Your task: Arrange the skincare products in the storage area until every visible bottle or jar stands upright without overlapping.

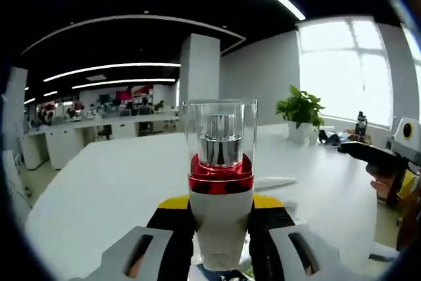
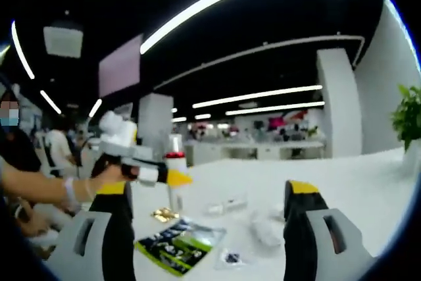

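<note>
White plastic and a red metallic collar are making up the bottle that the left gripper is clamping between its black jaws with yellow tips. In the left gripper view the bottle is standing upright at 6 o'clock, with a clear cap over a silver pump head. Behind it the white table is stretching away. At 3 o'clock the right gripper is coming into the picture, a hand is holding it, and just above and left of it a green plant in a white pot is sitting.

In the right gripper view the right gripper is standing wide, with nothing between its two jaws. At 9 o'clock the left gripper is appearing with a hand on its handle, and it is gripping the same bottle, whose base is looking close to the table, but I cannot tell if it is touching. Near the bottle, a small gold thing is lying on the table, and at 6 o'clock a green and black packet is lying flat. Some clear wrappers are lying between the jaws; these are blurred.
</note>
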